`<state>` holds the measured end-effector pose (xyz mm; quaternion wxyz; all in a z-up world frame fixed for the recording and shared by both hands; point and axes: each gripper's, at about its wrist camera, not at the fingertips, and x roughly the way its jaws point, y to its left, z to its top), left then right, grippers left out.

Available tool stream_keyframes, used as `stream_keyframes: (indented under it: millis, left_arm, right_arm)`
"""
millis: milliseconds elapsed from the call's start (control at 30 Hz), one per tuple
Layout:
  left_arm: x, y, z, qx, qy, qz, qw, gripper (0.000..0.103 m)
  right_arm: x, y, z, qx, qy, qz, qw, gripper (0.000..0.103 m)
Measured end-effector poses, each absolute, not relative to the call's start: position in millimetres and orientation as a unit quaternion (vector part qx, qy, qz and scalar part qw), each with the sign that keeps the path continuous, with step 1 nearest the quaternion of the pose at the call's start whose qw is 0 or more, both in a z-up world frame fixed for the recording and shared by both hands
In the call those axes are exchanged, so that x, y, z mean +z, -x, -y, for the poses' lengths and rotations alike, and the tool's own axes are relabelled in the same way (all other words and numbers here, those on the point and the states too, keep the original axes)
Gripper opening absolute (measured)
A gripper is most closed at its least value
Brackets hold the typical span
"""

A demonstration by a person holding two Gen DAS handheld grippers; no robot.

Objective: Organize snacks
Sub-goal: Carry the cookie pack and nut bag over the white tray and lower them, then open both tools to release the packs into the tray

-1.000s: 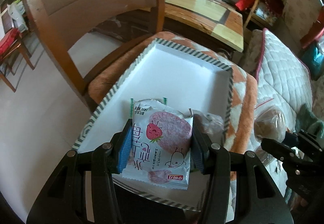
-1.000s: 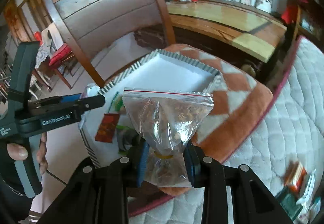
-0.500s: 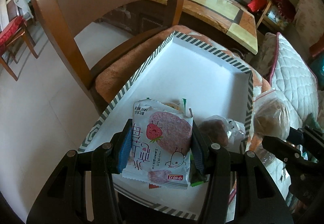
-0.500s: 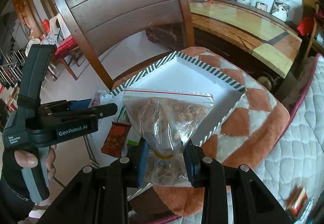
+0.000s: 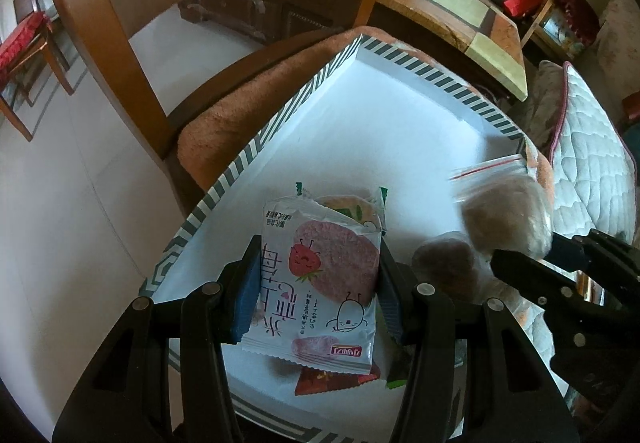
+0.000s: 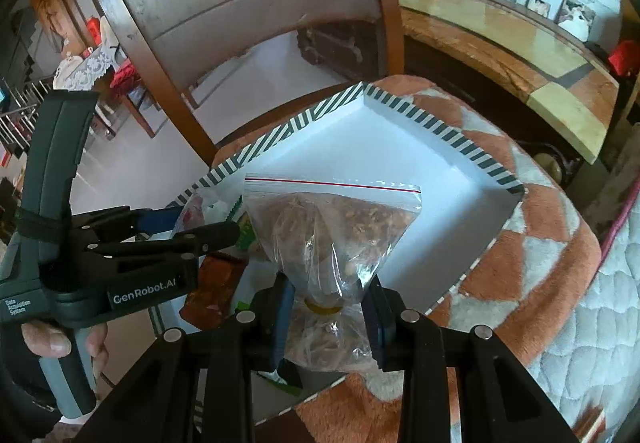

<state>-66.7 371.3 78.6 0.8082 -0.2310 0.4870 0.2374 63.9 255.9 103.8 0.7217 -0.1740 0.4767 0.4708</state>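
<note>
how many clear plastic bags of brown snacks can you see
2. One zip-top bag is clamped in the right gripper above the striped tray. A second clear bag lies in the tray beside the strawberry packet. More may be hidden under the packets.

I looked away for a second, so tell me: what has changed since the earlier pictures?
Both grippers have come in lower over the striped tray, which now looks larger. The left gripper still clamps the strawberry packet; the right gripper still clamps the zip bag. Nothing released.
</note>
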Motion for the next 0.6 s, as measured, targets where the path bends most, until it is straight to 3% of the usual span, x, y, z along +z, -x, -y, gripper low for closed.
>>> stream_keyframes:
  millis: [433,600]
  left_arm:
    - [61,60,-375,0.228,0.260,-0.506,0.790,0.052]
    - [63,64,-374,0.222,0.278,-0.502,0.788,0.063]
  right_arm:
    - [89,-75,-262,0.476,0.152,-0.496,0.710,0.032]
    - [96,-71,-249,0.483,0.110,-0.498,0.712,0.041]
